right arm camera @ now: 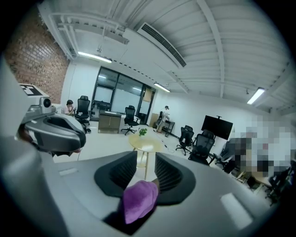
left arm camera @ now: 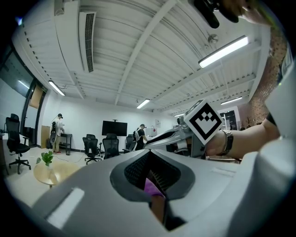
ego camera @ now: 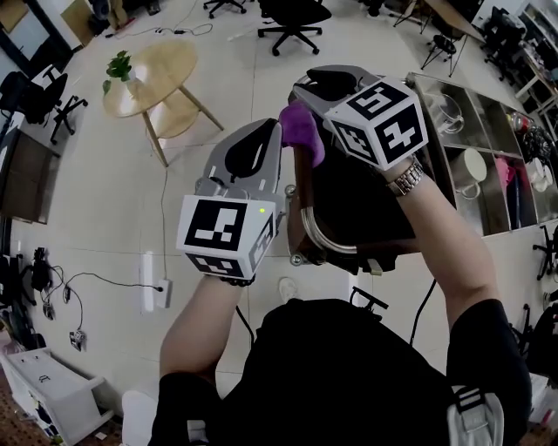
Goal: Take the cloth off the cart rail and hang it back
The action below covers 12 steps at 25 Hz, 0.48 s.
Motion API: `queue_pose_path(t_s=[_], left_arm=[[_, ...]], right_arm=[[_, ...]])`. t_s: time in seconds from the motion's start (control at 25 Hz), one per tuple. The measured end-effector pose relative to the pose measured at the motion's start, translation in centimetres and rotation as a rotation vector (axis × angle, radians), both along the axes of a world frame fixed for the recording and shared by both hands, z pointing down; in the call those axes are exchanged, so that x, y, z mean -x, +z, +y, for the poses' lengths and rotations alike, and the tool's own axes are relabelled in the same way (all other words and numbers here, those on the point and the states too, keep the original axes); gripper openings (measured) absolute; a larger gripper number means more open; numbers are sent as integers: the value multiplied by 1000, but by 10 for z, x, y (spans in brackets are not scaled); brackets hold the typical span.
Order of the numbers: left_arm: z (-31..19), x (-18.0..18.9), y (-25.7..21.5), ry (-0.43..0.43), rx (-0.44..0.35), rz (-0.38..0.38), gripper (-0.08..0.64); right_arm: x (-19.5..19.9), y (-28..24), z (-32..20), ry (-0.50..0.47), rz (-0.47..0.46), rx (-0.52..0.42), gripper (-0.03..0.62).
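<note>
In the head view a purple cloth (ego camera: 302, 131) hangs bunched between my two raised grippers, with a darker brown part trailing below it. My left gripper (ego camera: 268, 131) points away from me and is shut on the cloth (left arm camera: 151, 187), which shows pinched deep between its jaws. To the right, a little higher, my right gripper (ego camera: 305, 90) stands open. The cloth (right arm camera: 138, 200) lies loose at the base of its jaws, with a gap between the fingertips. The cart's chrome rail (ego camera: 330, 241) curves just under both grippers, beside a black surface (ego camera: 362, 205).
A steel cart tray (ego camera: 436, 90) with bowls and containers stands at the right. A round wooden table (ego camera: 153, 74) with a small plant (ego camera: 119, 65) is at the far left, office chairs (ego camera: 292, 22) behind. Cables and a power strip (ego camera: 157, 294) lie on the floor.
</note>
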<state>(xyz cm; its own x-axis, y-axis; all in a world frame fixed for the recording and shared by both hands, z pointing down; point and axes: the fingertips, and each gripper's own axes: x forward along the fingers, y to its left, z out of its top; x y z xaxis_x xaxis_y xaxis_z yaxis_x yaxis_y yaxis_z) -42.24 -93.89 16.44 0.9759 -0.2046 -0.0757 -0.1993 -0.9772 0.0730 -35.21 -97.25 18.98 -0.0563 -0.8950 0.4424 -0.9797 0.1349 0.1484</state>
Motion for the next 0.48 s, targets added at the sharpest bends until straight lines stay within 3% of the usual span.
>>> queue_pose_path(t_s=[0.48], left_arm=[[124,-5,-11,-19,-56,-6,3]], right_arm=[[21,-44,145,-36,-7,-163,104]])
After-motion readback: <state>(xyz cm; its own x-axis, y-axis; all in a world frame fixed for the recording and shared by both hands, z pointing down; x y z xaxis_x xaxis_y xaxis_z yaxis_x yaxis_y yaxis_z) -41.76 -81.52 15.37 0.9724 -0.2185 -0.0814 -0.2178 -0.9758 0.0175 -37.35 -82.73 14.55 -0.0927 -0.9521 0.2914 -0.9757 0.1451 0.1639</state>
